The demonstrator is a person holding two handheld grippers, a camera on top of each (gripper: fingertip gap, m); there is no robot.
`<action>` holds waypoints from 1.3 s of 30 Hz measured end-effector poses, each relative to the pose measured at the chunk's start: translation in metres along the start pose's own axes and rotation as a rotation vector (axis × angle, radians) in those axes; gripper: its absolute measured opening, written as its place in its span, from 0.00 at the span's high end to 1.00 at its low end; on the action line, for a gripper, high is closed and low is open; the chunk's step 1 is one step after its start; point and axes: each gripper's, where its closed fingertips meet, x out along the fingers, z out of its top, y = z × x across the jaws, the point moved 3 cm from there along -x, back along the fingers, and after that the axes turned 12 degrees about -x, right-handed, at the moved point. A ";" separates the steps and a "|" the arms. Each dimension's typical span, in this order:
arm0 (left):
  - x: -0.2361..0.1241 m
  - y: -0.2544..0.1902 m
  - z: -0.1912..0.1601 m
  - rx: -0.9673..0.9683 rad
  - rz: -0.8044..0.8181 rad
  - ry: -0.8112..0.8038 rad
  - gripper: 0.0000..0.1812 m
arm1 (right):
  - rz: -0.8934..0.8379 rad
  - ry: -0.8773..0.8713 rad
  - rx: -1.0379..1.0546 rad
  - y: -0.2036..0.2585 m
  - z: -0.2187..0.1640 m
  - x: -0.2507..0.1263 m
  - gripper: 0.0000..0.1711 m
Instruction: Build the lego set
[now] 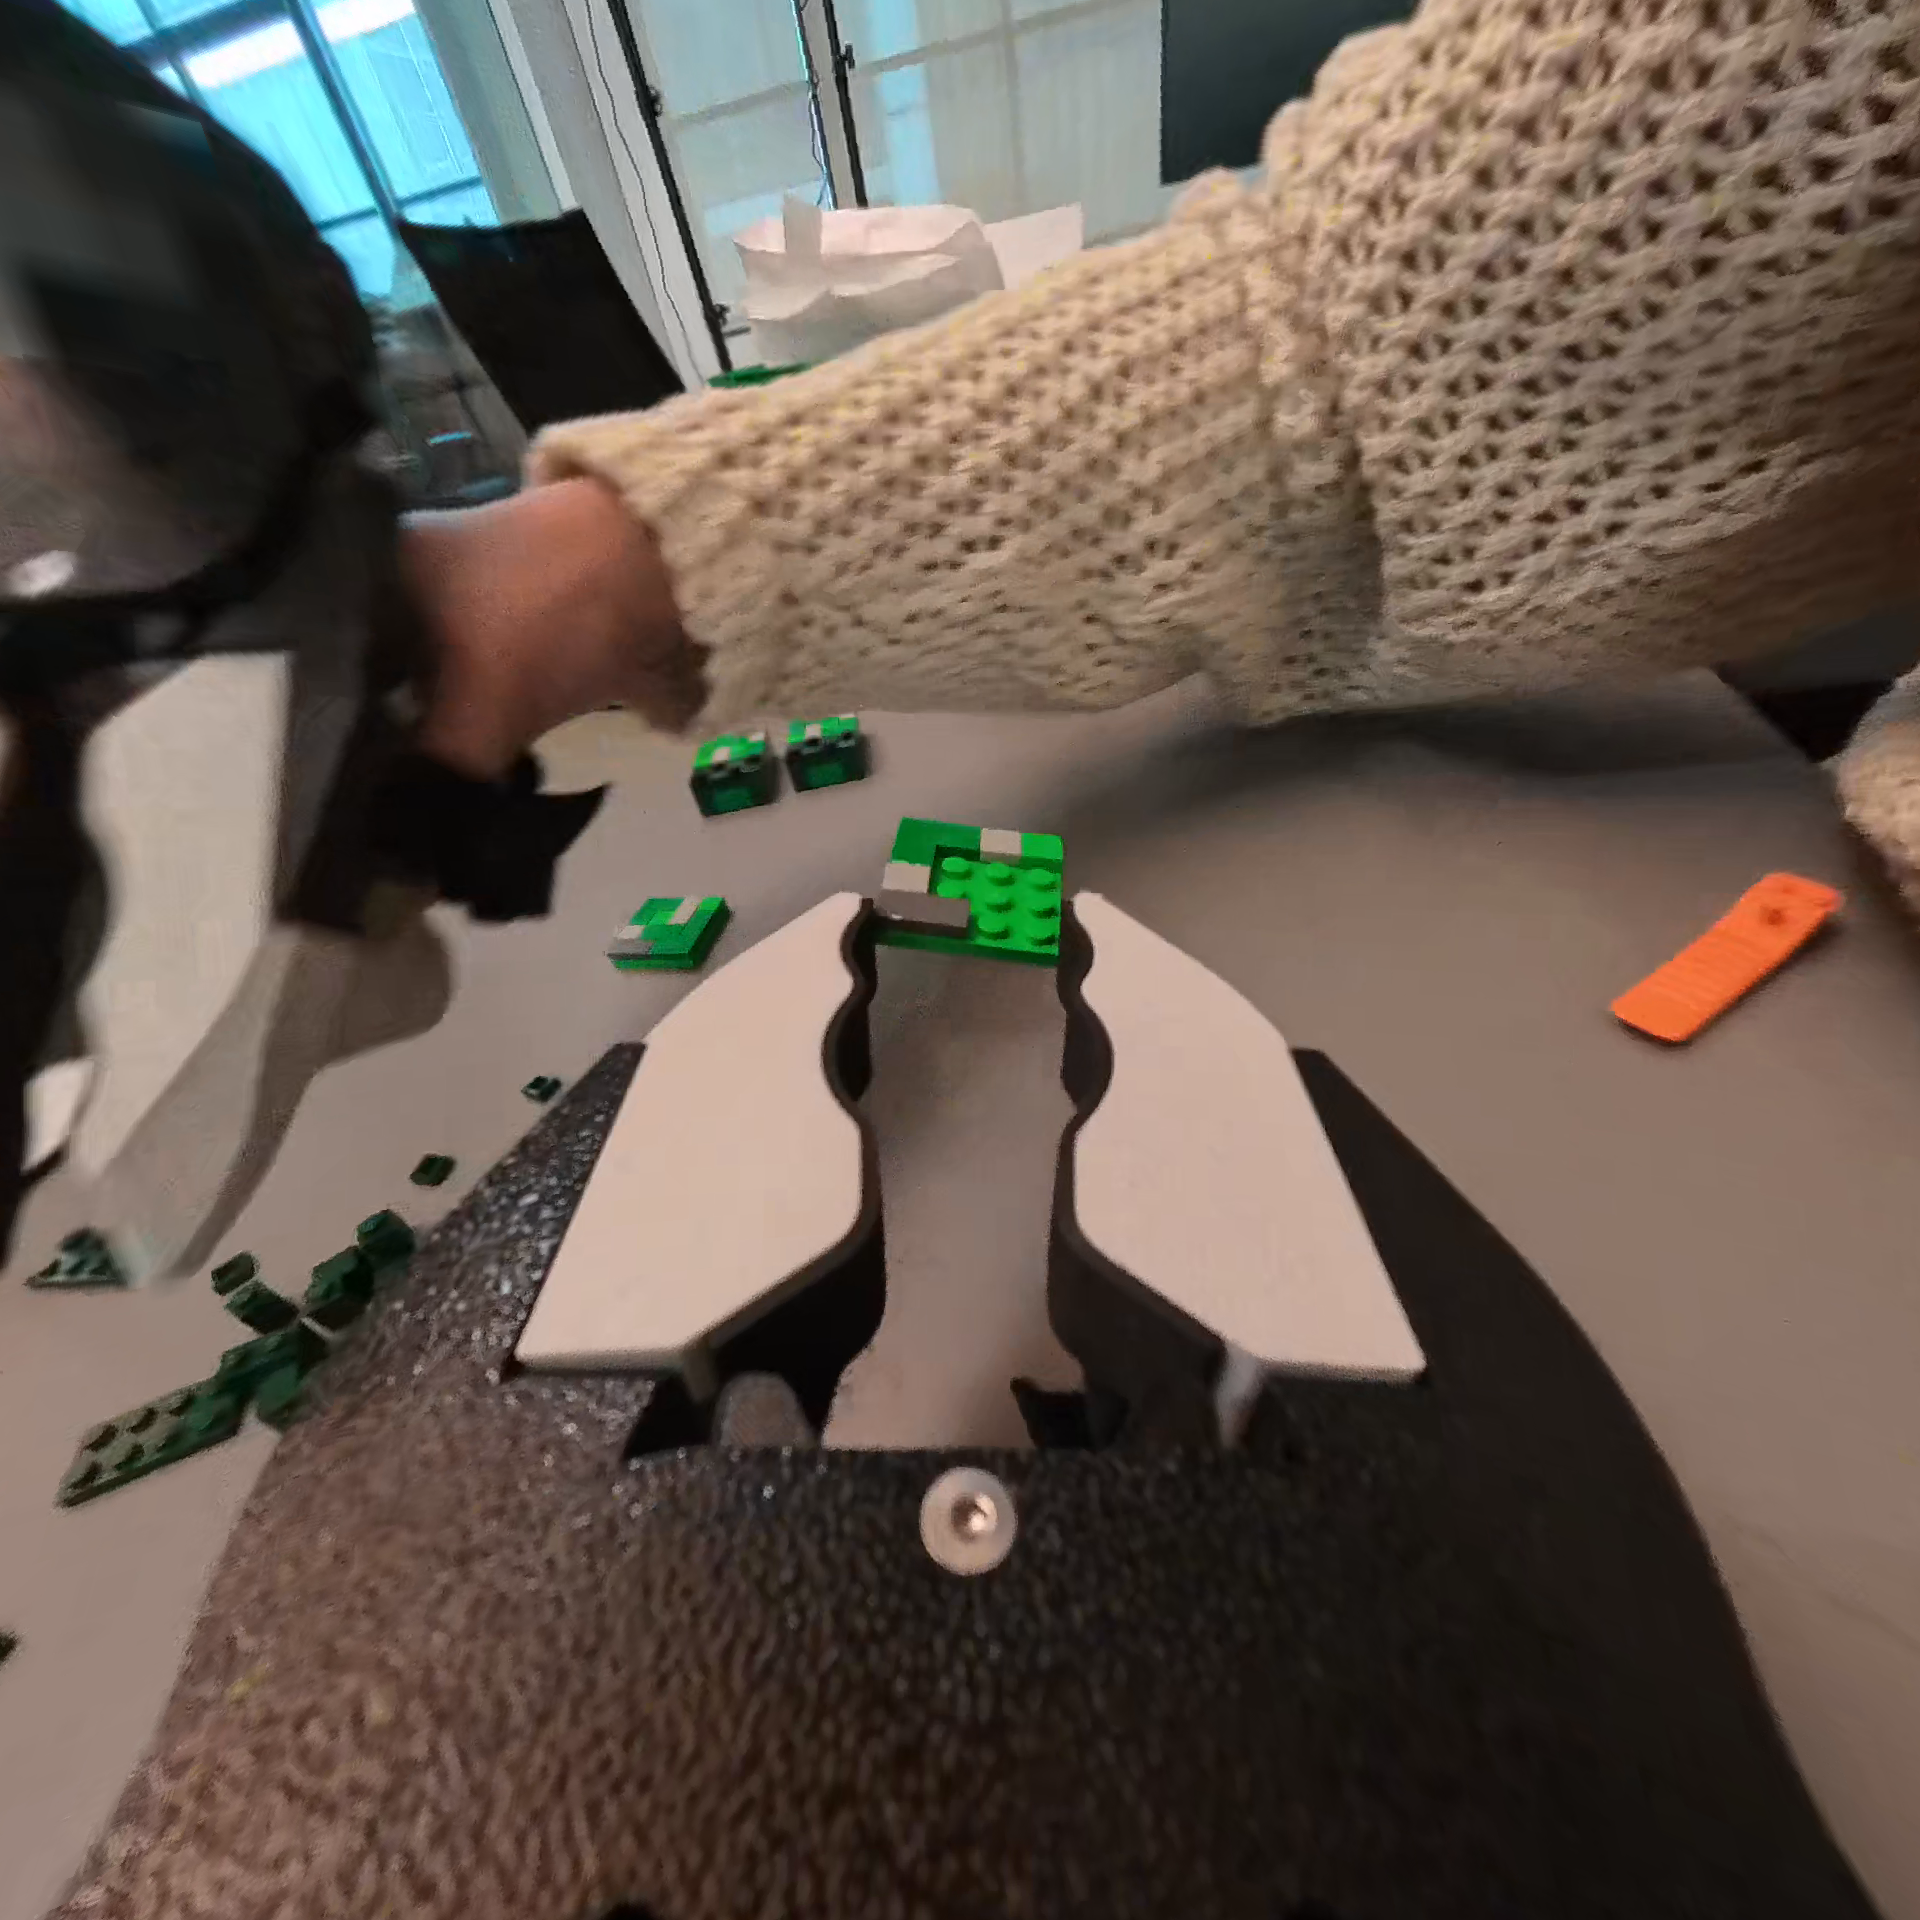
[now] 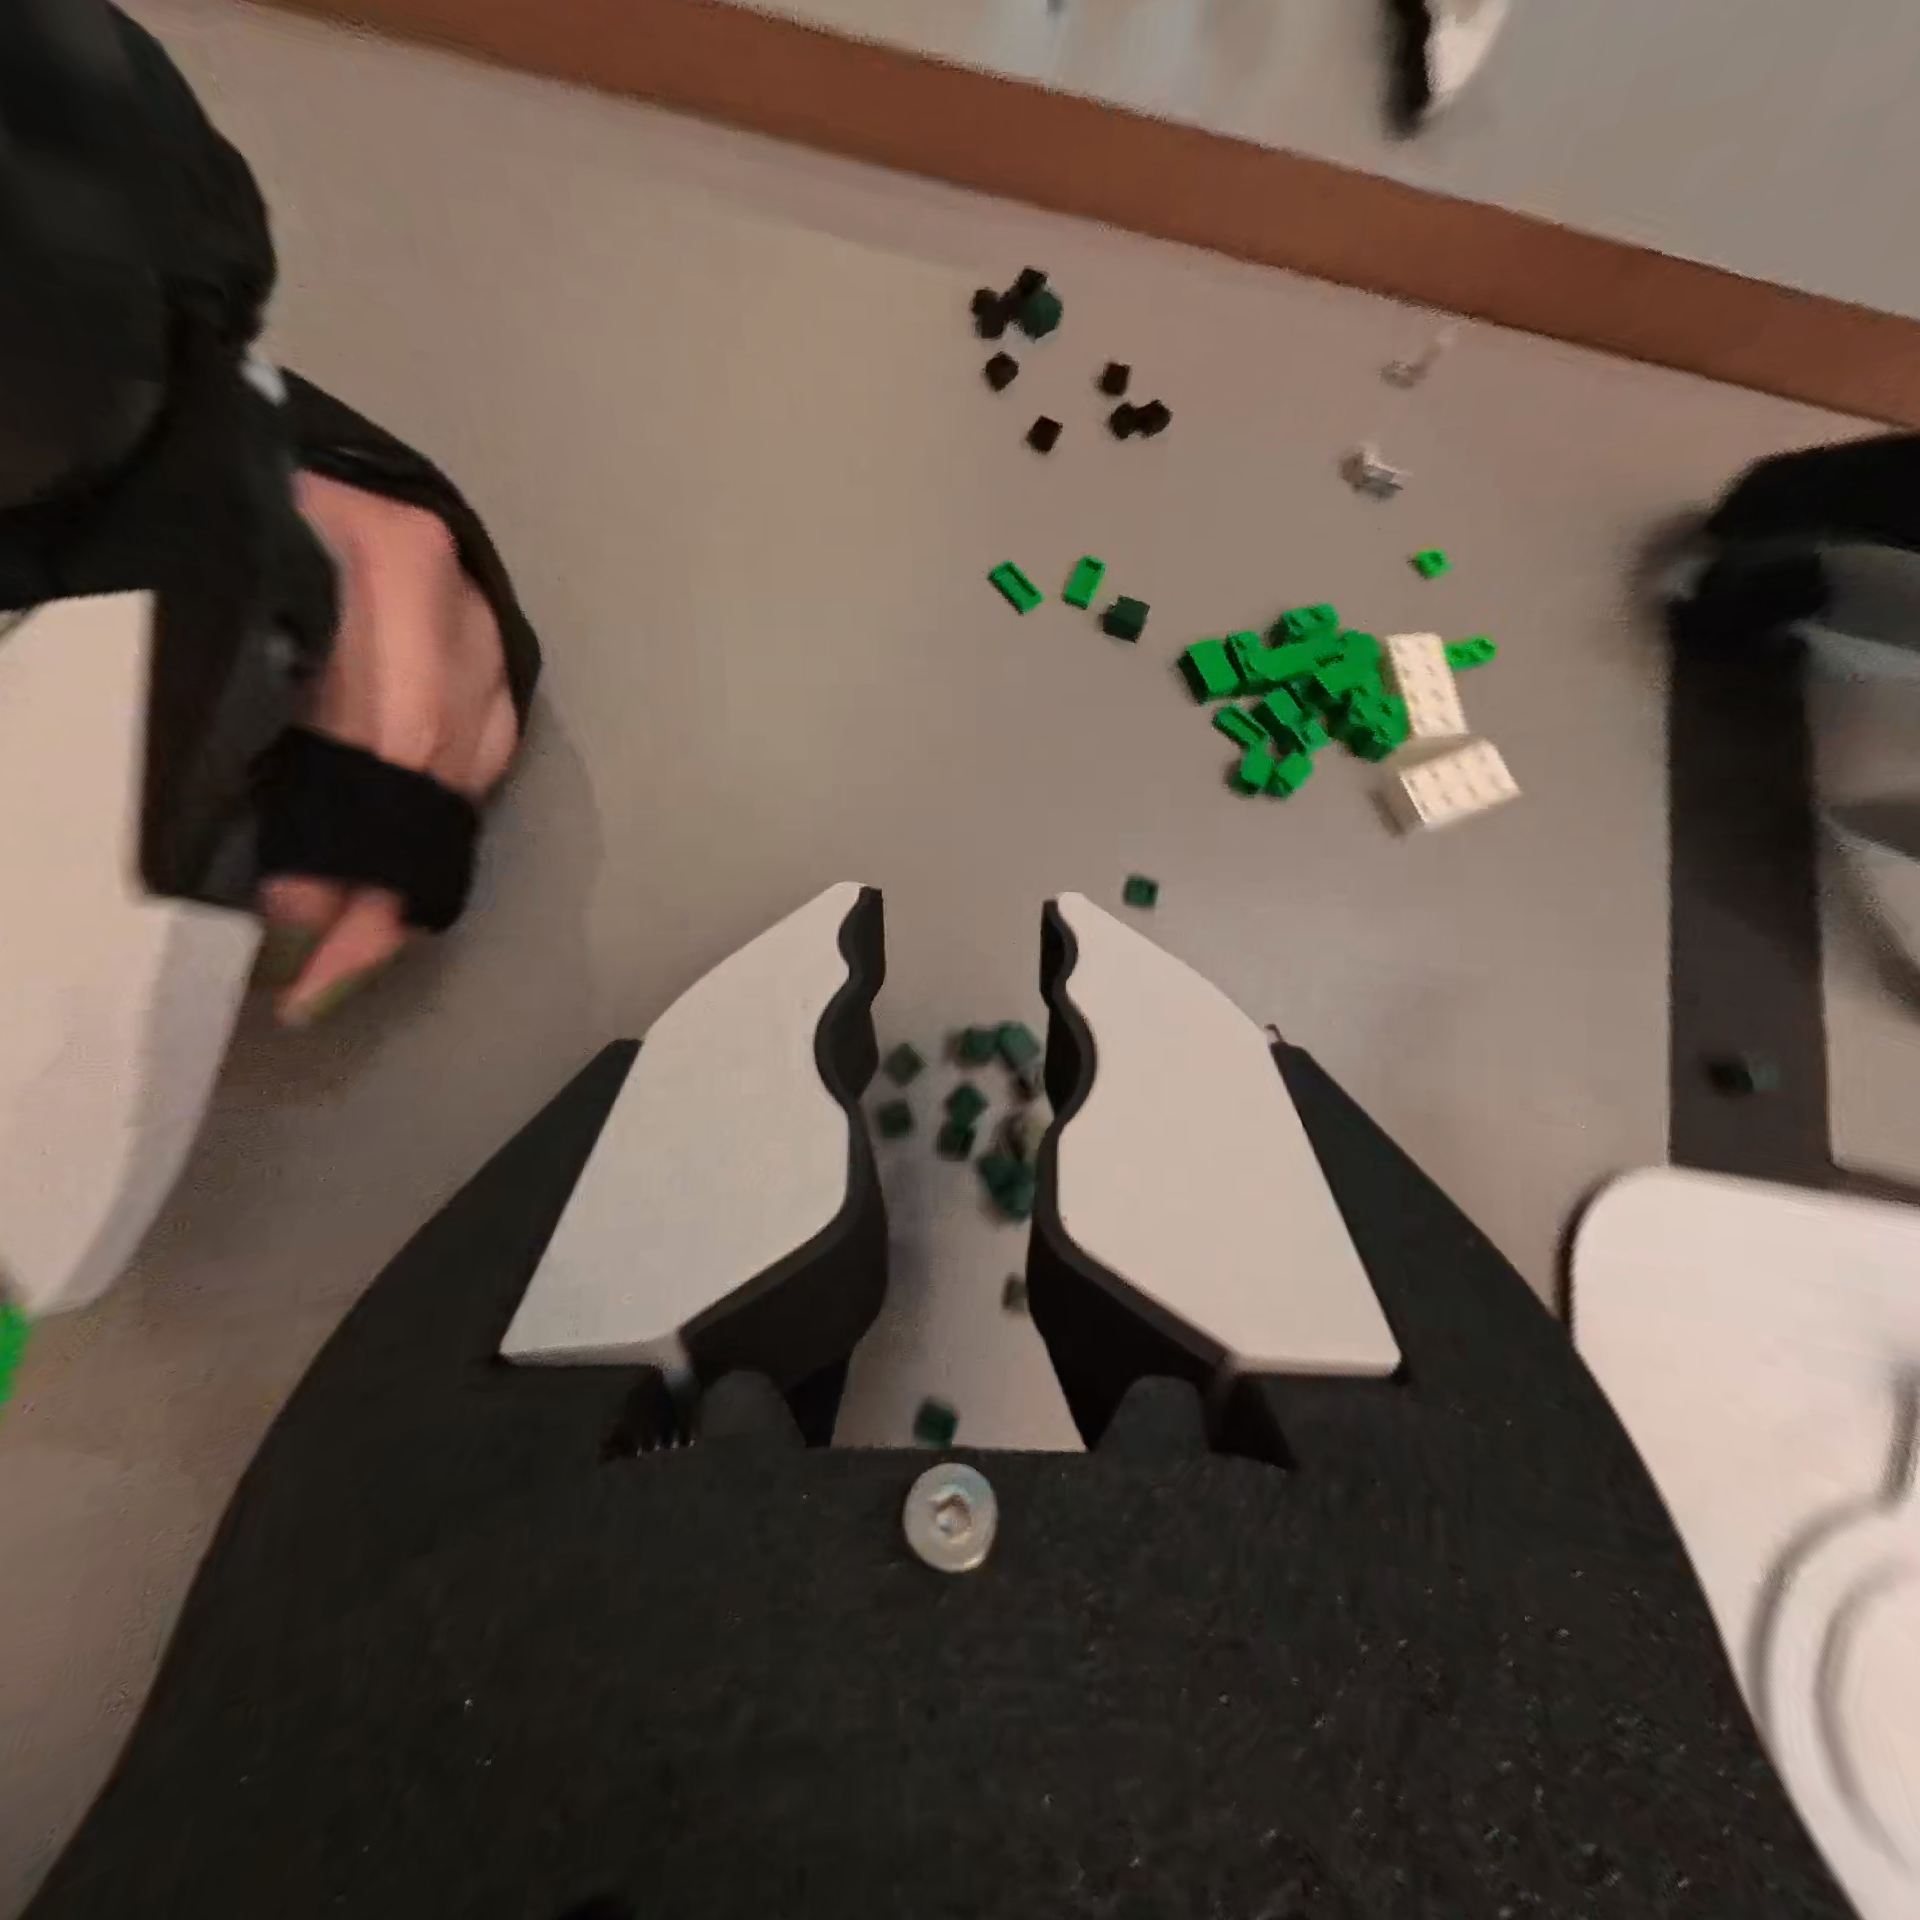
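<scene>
A cream knitted sleeve (image 1: 1299,447) stretches across above the grey table (image 1: 1455,1091). White crumpled paper (image 1: 862,270) sits behind it, by black stand poles (image 1: 665,187) and windows.

Soft daylight from the windows (image 1: 727,156) behind lights my bench (image 1: 1455,1143) evenly. Shadows stay faint. Both views smear with motion blur and bend at the edges.

We note a grey table (image 1: 1455,831) as work surface, its far edge trimmed in brown wood (image 2: 1143,156). Behind it, large paned windows (image 1: 914,114) admit cool daylight. Black light stands (image 1: 665,187) rise before the glass; crumpled white paper (image 1: 862,260) lies beyond.
</scene>
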 end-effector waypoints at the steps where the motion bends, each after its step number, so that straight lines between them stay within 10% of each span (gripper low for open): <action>1: -0.001 0.001 0.001 -0.009 0.001 -0.006 0.82 | 0.045 0.043 -0.028 -0.006 0.003 0.013 0.83; 16: 0.005 -0.001 -0.005 0.026 0.021 0.057 0.82 | 0.239 0.479 -0.085 -0.077 -0.017 0.084 0.89; 26: 0.007 0.000 -0.007 0.028 0.026 0.068 0.82 | 0.419 0.190 -0.162 -0.036 0.027 0.099 0.92; 39: 0.008 -0.002 -0.008 0.042 0.023 0.077 0.82 | 0.433 0.263 -0.312 -0.031 0.034 0.135 0.93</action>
